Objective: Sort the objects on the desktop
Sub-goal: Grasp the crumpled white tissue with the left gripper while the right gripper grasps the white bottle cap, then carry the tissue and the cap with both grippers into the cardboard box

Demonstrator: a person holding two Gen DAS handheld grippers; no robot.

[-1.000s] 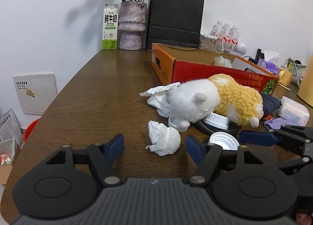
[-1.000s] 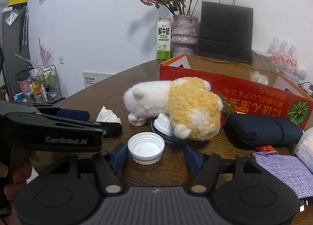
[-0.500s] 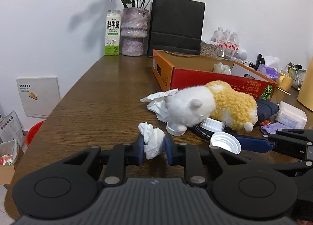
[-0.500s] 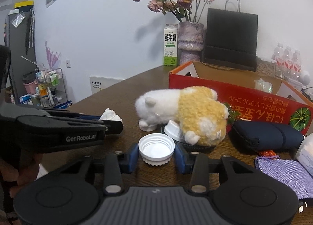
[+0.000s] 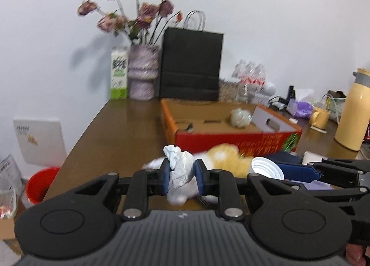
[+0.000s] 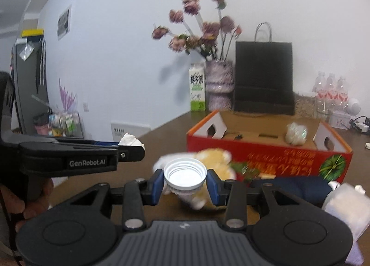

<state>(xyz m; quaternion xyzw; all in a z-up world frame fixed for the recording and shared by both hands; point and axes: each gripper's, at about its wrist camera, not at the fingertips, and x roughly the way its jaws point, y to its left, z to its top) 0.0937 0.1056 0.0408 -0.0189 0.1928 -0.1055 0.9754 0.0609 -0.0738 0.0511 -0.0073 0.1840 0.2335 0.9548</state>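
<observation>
With the left gripper (image 5: 180, 174) pinching crumpled tissue (image 5: 180, 168) and the right gripper (image 6: 185, 183) pinching a white cap (image 6: 185, 176), the open cardboard box (image 6: 266, 148) lies ahead, beyond both jaws.

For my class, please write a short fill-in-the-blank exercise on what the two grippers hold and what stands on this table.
1. The left gripper is shut on a crumpled white ____.
2. The right gripper is shut on a white plastic ____.
3. The milk carton stands beside the vase that holds ____.
4. The paper bag behind the red box is ____ in colour.

Missing words: tissue; lid; flowers; black
</observation>
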